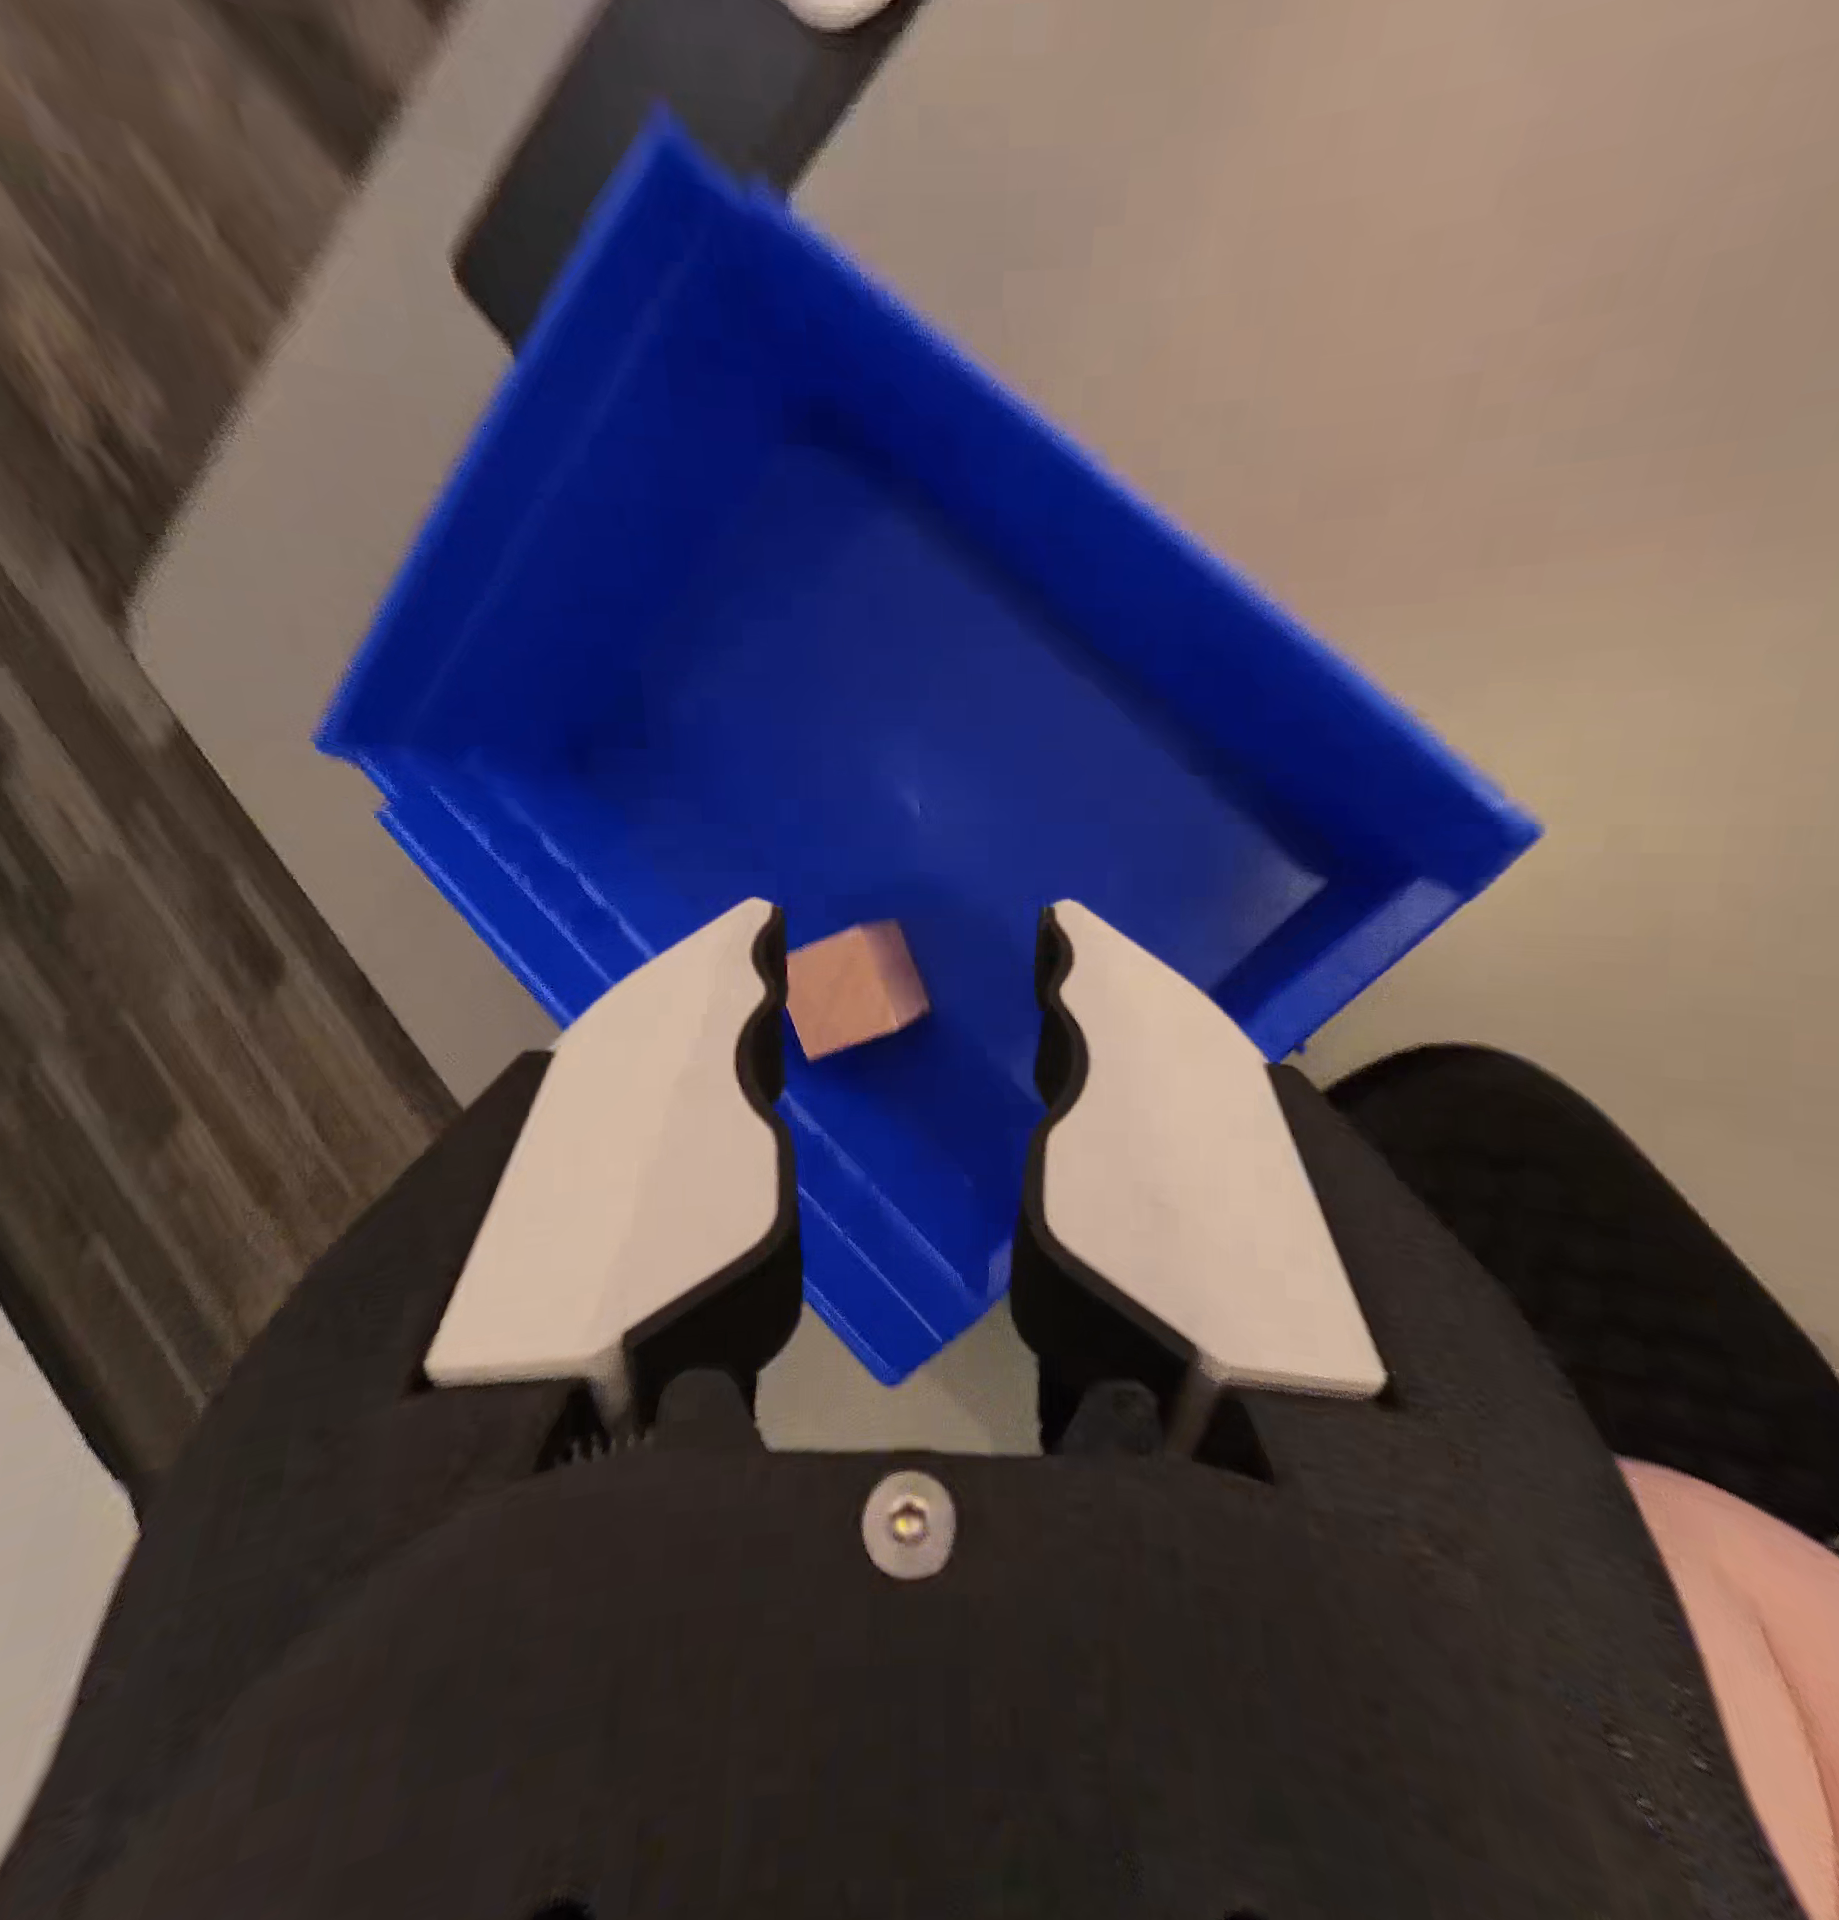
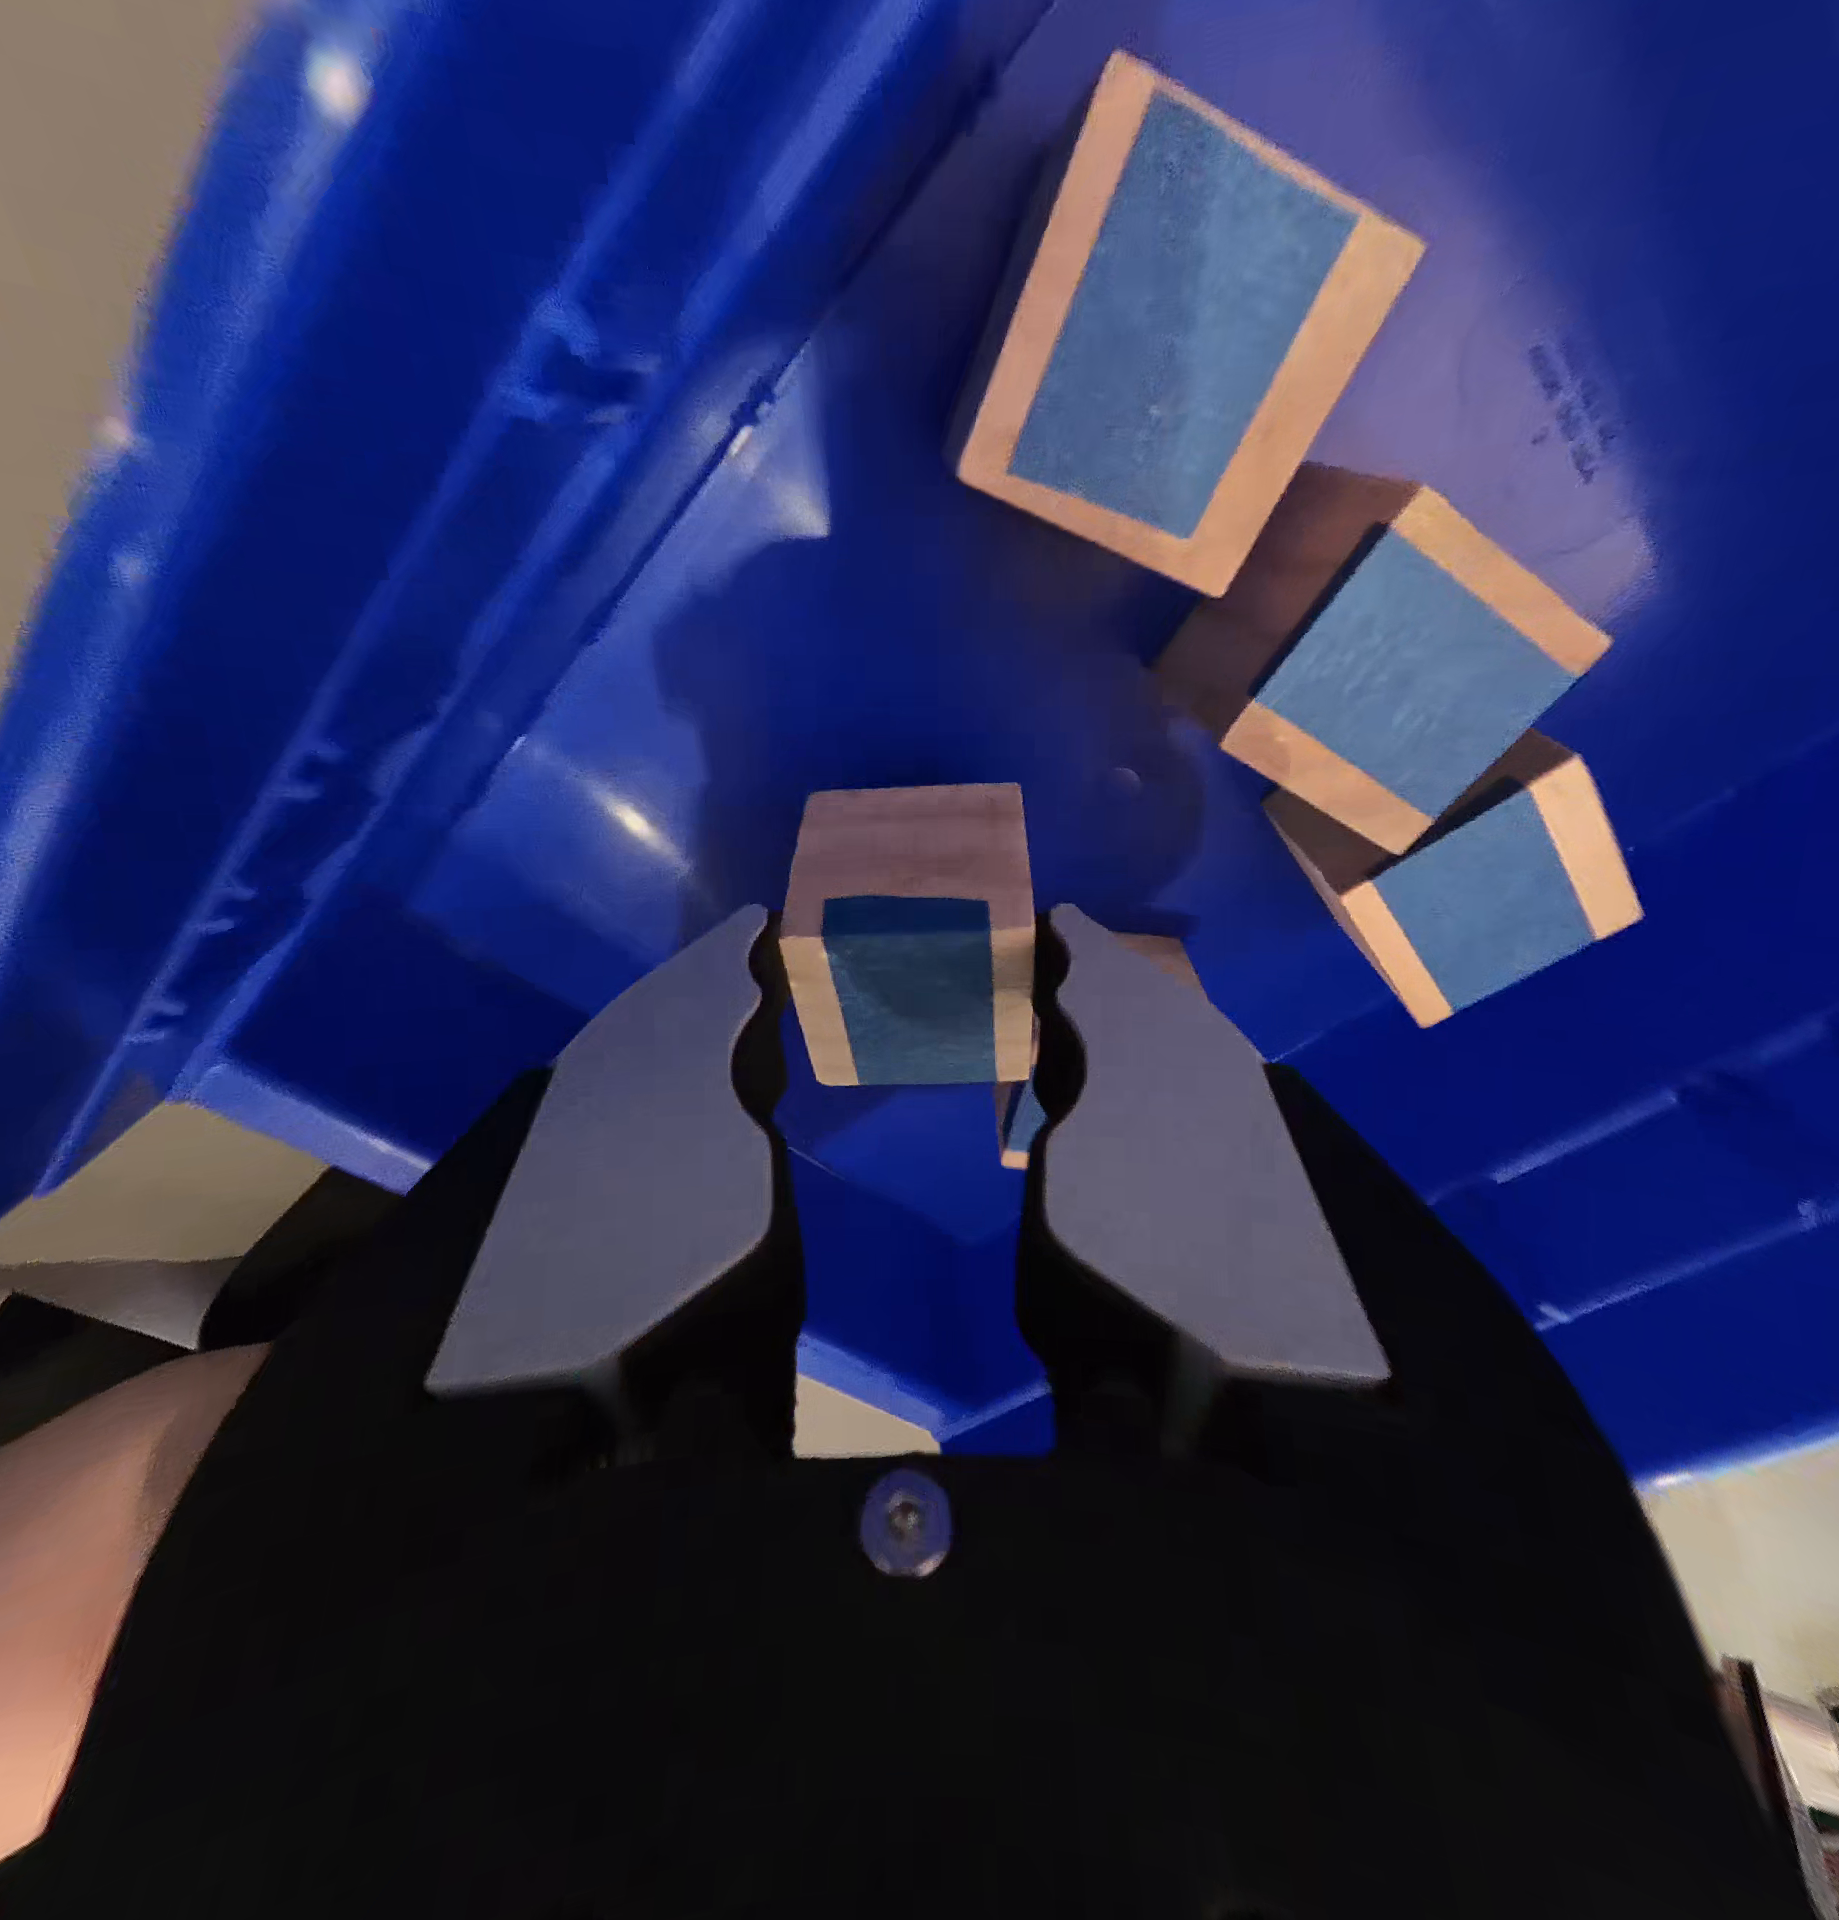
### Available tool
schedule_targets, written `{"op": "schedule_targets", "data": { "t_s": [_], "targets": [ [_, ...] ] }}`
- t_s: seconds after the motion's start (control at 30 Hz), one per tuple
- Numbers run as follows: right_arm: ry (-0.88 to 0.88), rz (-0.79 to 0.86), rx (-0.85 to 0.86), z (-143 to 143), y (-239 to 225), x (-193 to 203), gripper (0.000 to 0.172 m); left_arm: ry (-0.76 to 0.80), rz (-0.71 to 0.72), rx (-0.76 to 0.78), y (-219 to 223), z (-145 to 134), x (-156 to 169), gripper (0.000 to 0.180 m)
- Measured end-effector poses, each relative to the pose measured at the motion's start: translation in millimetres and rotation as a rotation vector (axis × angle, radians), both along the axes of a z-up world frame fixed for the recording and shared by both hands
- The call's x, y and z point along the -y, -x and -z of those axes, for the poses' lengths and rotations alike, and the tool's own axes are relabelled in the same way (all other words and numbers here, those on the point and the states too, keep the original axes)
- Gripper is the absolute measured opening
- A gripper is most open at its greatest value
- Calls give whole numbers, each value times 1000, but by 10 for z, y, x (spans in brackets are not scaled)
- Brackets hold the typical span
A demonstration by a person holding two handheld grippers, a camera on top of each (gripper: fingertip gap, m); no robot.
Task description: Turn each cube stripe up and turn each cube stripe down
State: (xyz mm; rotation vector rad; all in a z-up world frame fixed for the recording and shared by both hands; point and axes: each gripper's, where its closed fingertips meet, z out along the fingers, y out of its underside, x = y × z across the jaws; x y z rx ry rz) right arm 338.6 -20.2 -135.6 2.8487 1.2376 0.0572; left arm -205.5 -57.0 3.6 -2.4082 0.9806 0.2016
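In the left wrist view my left gripper (image 1: 907, 925) is open and empty above a blue bin (image 1: 1154, 540). One plain wooden cube (image 1: 858, 987) lies on the bin floor below the left finger, with no stripe showing. In the right wrist view my right gripper (image 2: 907, 935) is shut on a wooden cube (image 2: 910, 987) inside another blue bin (image 2: 479, 520). Both pads press its sides, and its blue stripe faces the camera. Three more cubes lie stripe up at the right: (image 2: 1185, 322), (image 2: 1414, 675), (image 2: 1497, 894). Another cube (image 2: 1019, 1127) is mostly hidden behind the right finger.
The left bin stands on a pale table (image 1: 1414, 260) near its edge, with dark carpet (image 1: 115, 520) beyond. A dark flat object (image 1: 634, 156) lies behind the bin. A person's hand (image 1: 1777, 1662) shows at the lower right. The bin wall (image 2: 1621, 1247) is close to the right gripper.
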Motion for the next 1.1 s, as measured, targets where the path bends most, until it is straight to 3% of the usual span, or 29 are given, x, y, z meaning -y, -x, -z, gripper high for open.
{"op": "schedule_targets", "data": {
  "t_s": [0.2,0.3,0.5,1.1],
  "targets": [
    [-3,38,49,80,-76,-90,48,234,-94,-81,225,515,-24,61],
    [-68,51,3,-26,-61,-162,52,348,-192,-150,450,757,-24,65],
    [-176,48,-51,-244,-81,-218,54,480,-327,-135,649,1077,-100,64],
    [-147,-19,-16,-227,-24,-110,49,558,-393,-196,795,1357,-181,57]
  ]
}}
